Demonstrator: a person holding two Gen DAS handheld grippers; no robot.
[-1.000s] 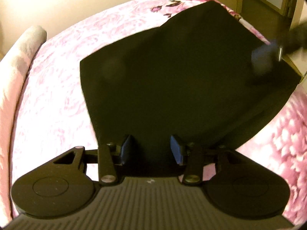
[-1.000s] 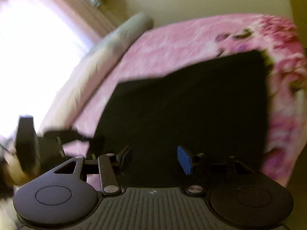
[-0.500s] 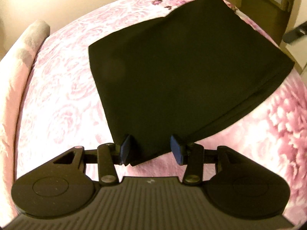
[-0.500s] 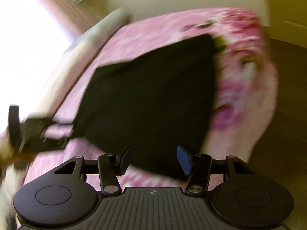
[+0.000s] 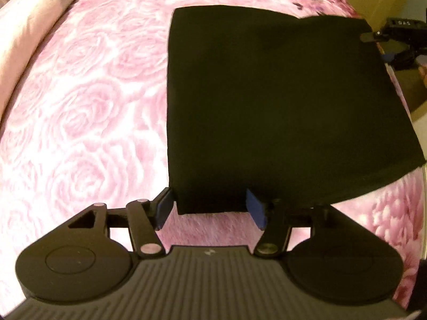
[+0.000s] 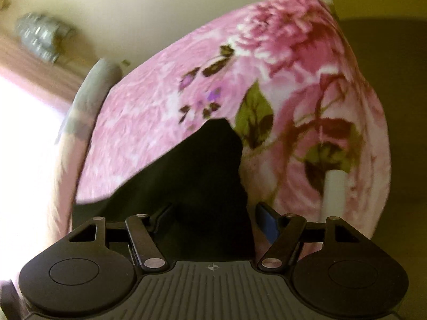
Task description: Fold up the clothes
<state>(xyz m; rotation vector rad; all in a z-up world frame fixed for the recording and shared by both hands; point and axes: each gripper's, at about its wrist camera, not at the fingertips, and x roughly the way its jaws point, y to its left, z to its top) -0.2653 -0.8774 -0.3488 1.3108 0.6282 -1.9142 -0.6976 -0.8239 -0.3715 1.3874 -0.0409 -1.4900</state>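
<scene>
Blue-padded fingers [image 5: 163, 208] of the left gripper [image 5: 209, 209] stand apart, and the near left corner of the black garment [image 5: 280, 101] sits in the gap between them without either pad pressing on it. Left of those fingers the pink rose-print bedspread [image 5: 80, 112] lies bare; ahead of them and to their right the garment spreads flat as a folded, roughly square panel. Beyond its far right corner, well ahead of the left fingers, the right gripper [image 5: 392, 44] shows at the picture's edge, just beside the cloth.

From the right wrist, that gripper [image 6: 213, 221] also has its fingers [image 6: 268, 222] spread wide. Between them, and left of the gap, runs the dark cloth [image 6: 197, 176], rising to a peak ahead; whether the left pad touches it is hard to tell, since the view is blurred. Right of the fingers the bedspread [image 6: 307, 66] shows large roses and green leaves, with a white post [image 6: 333, 194] just beyond the right finger.
</scene>
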